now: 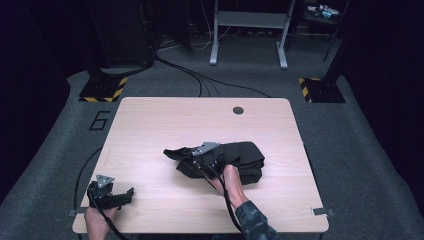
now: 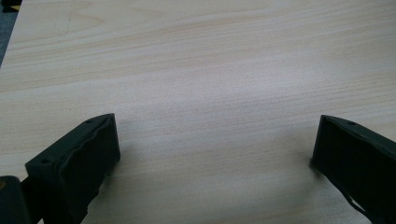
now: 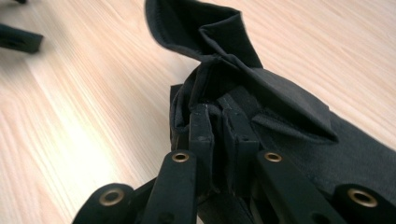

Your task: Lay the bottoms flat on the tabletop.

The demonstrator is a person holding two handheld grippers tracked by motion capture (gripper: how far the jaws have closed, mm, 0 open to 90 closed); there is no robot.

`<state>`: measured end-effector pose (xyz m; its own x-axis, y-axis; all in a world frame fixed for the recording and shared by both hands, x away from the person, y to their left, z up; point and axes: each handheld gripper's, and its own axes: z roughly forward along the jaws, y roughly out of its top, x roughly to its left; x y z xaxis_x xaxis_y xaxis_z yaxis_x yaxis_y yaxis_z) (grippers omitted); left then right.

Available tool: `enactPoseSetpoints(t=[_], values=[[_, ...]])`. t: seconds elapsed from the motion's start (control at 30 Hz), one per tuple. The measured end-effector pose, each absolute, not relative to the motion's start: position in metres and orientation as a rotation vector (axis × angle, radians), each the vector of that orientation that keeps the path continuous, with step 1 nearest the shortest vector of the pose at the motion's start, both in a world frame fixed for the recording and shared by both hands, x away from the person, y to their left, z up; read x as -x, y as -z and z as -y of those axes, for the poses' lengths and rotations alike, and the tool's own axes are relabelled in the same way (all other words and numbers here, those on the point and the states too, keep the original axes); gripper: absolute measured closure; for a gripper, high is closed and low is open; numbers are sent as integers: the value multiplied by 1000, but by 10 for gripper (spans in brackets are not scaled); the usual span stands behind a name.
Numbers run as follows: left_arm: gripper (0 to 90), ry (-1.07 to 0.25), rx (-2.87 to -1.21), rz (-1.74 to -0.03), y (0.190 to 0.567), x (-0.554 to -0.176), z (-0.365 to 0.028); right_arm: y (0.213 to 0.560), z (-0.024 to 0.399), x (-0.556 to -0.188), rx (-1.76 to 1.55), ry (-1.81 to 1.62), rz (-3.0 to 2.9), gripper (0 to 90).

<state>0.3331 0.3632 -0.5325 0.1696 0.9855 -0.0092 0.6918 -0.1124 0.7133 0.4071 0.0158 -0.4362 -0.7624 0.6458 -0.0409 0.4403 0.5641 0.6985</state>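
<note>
My left hand-held gripper (image 1: 131, 192) rested near the pale wood-grain desk's (image 1: 150, 120) front-left corner with its ridged black jaws spread wide over bare wood, while my right hand-held gripper (image 3: 219, 114) pinched a fold of the crumpled, matte black cloth (image 1: 245, 157) lying mid-desk.

A black cloth (image 1: 235, 159) lay bunched in folds near the middle of the table (image 1: 150, 125). One edge (image 3: 210, 42) stood raised and curled, pinched between the right gripper's (image 3: 219, 123) closed jaws.
</note>
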Motion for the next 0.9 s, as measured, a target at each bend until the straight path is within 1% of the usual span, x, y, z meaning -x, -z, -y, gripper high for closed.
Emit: enactPoseSetpoints(t=[0.27, 0.43, 0.6, 0.9], values=[[5, -654, -1870, -1583, 532, -333, -363, 426, -40, -405, -834, -1072, -2497, 832], [5, -654, -1868, -1585, 533, -333, -363, 415, -39, -406, -832, -1121, -2457, 835], [5, -653, -1877, -1583, 532, -333, -364, 398, -21, -408, -878, -1159, -2403, 836], [5, -654, -1868, -1586, 533, -333, -363, 366, 36, -415, -969, -1211, -2210, 836]])
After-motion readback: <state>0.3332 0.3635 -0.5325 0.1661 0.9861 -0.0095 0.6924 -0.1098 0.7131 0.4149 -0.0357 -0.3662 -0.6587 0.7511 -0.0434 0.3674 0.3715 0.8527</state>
